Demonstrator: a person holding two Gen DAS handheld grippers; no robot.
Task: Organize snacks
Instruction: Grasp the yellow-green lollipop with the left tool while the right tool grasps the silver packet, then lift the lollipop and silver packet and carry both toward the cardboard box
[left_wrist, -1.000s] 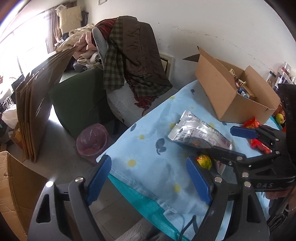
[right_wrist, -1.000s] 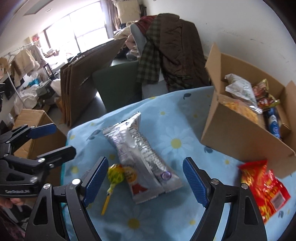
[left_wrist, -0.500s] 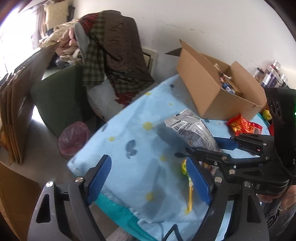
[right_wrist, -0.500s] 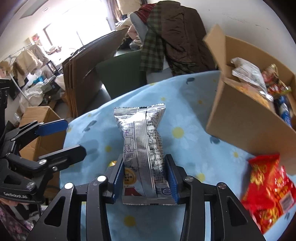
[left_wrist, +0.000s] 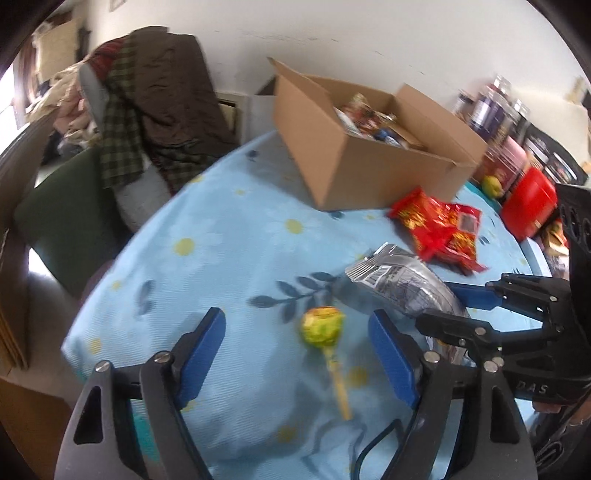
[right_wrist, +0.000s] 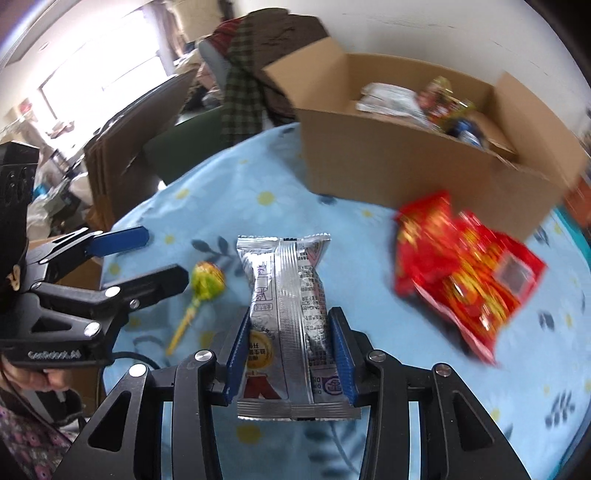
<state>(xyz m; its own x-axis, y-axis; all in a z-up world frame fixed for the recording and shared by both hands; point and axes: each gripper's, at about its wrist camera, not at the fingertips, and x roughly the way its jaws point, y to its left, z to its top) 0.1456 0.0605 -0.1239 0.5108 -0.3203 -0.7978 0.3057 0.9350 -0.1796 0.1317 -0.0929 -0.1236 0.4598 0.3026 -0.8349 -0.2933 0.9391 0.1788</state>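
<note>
The right gripper is clamped on the silver snack packet: its two blue pads press the lower half of the packet from both sides, and the upper half sticks out forward past the fingertips. The left gripper has its fingers apart, and they have just been closing a little. The lollipop lies on the blue flowered tablecloth between them, nearer to the right finger, its green head at the level of the fingertips and its yellow stick pointing back toward the camera; the pads do not touch it. The red snack bag lies on the cloth ahead and to the right of the right gripper's fingers, just in front of the open cardboard box, which already holds several snacks. I think the packet should go into the box next, and some things could fail. The foil looks smooth and only one end is pinched, so the packet could slip or swing down during the carry. It could also catch on the near wall of the box if it passes too low. For the left gripper, the lollipop is small and round, so the fingers may close over it and push it away, or pinch a fold of the cloth with it.
</note>
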